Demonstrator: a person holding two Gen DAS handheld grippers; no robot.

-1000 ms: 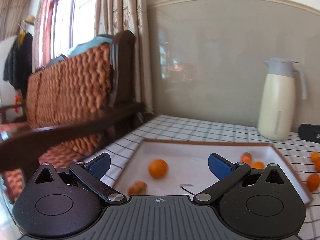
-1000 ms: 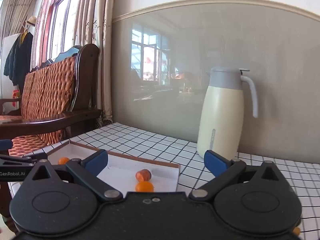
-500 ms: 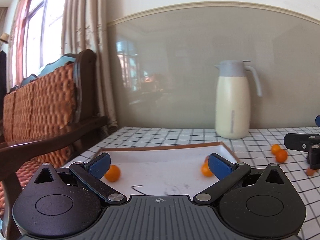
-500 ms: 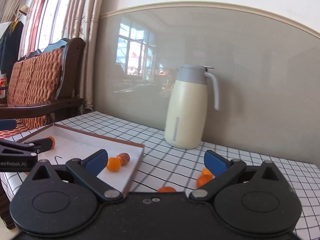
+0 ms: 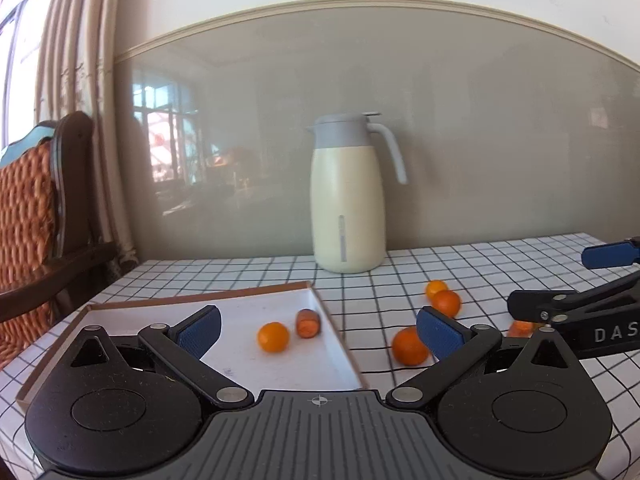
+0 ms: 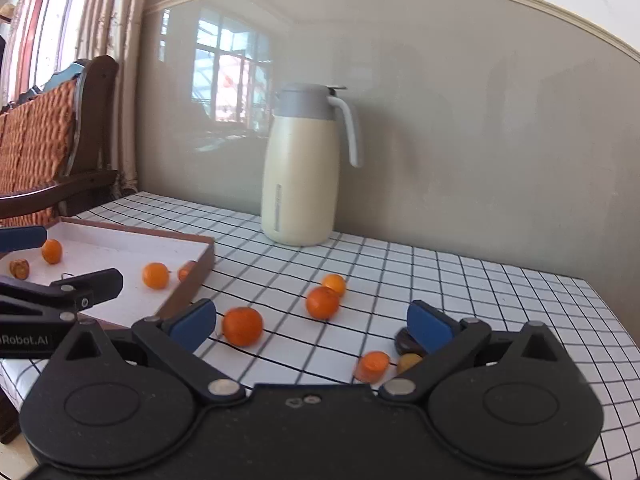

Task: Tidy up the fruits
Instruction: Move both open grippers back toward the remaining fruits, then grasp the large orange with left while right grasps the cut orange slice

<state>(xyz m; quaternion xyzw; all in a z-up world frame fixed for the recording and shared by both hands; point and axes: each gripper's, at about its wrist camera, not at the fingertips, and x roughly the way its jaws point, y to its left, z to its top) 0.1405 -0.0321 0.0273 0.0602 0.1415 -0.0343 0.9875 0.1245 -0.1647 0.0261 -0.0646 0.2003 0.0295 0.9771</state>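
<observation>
A shallow white tray with a brown rim (image 5: 316, 296) (image 6: 192, 280) lies on the checked table. In it are an orange (image 5: 273, 336) (image 6: 155, 275) and a carrot piece (image 5: 308, 322); the right wrist view shows another orange (image 6: 52, 251) and a brown piece (image 6: 19, 268) at its far end. Three oranges lie loose on the cloth (image 5: 409, 346) (image 6: 242, 326) (image 6: 322, 302) (image 6: 334, 283). A carrot piece (image 6: 373, 365) and small dark fruits (image 6: 408, 361) lie near my right gripper. My left gripper (image 5: 318, 330) is open and empty above the tray's right edge. My right gripper (image 6: 312, 324) is open and empty above the loose fruit.
A cream thermos jug with a grey lid (image 5: 347, 196) (image 6: 306, 166) stands at the back by the wall. A wooden chair with an orange woven cushion (image 5: 32, 216) (image 6: 44, 140) stands left of the table. The table's right edge (image 6: 616, 320) is near.
Both grippers have swung to the right, from the chair and tray's left end toward the jug and the loose fruit. Both stay open and empty.
</observation>
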